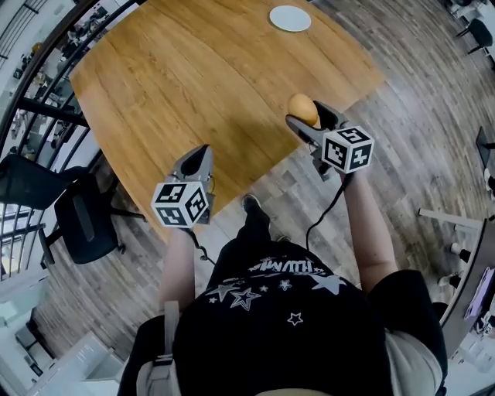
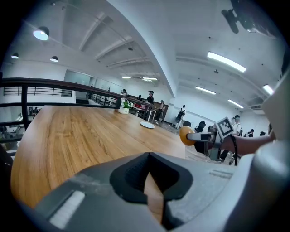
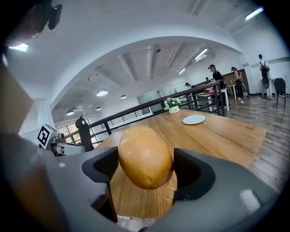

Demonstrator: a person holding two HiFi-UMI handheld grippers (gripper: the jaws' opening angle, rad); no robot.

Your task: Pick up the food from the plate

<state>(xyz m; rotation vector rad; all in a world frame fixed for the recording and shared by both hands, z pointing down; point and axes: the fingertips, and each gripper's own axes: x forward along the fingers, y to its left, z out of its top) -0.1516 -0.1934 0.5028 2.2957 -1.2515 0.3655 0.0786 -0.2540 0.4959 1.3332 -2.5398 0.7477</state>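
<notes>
Where the wood-plank floor (image 1: pixel 402 131) runs up beside it, the long wooden counter (image 1: pixel 178 85) fills the upper left of the head view. The person (image 1: pixel 271 309), in a dark star-printed top, stands at the counter's near edge with a tool in each hand. A black office chair (image 1: pixel 81 220) stands on the floor just beside the counter's near left side.

The left tool (image 1: pixel 203 151) hangs over the near edge of the counter. In the left gripper view its jaws meet at the tips, only the counter's wood shows through the hollow behind them, and it grips nothing. The right tool (image 1: pixel 305 113) hovers near the counter's right edge. Its jaws are parted just as wide as the food and press against it on both sides.

A small white plate (image 1: pixel 290 18) lies flat at the far end of the counter, well apart from both tools. The food (image 1: pixel 302 107), a smooth golden-brown oval roll, sits in the right tool's grip, clear of the counter top. In the right gripper view it stands between the two dark jaw faces, with the plate far behind it.
</notes>
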